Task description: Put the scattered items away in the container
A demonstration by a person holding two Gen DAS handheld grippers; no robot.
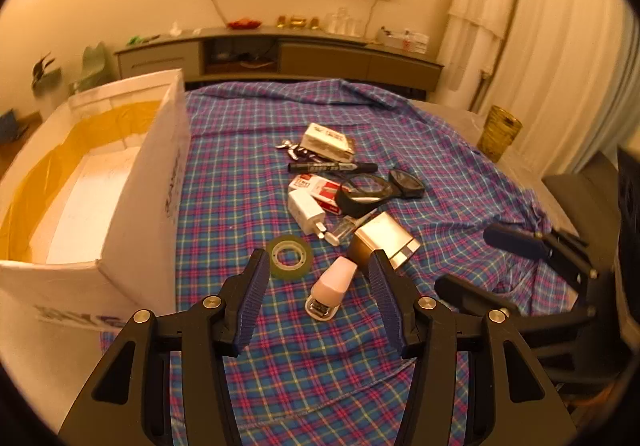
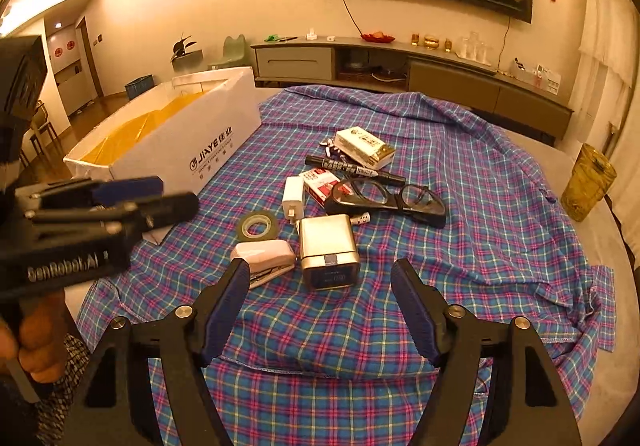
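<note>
Your left gripper (image 1: 318, 274) and right gripper (image 2: 320, 282) are matte black frames; each finger carries a ribbed dark-blue pad (image 1: 256, 296) on its inner face, with silver round screws (image 1: 211, 302) behind it. White "GenRobot.AI" lettering (image 2: 64, 268) marks the left body, and a patterned dark sleeve (image 2: 66, 366) shows below it

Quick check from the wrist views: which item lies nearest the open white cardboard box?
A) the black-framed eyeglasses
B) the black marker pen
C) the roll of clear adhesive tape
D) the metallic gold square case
C: the roll of clear adhesive tape lies on the plaid cloth closest to the open white cardboard box, while the other three sit farther to its right.
</note>
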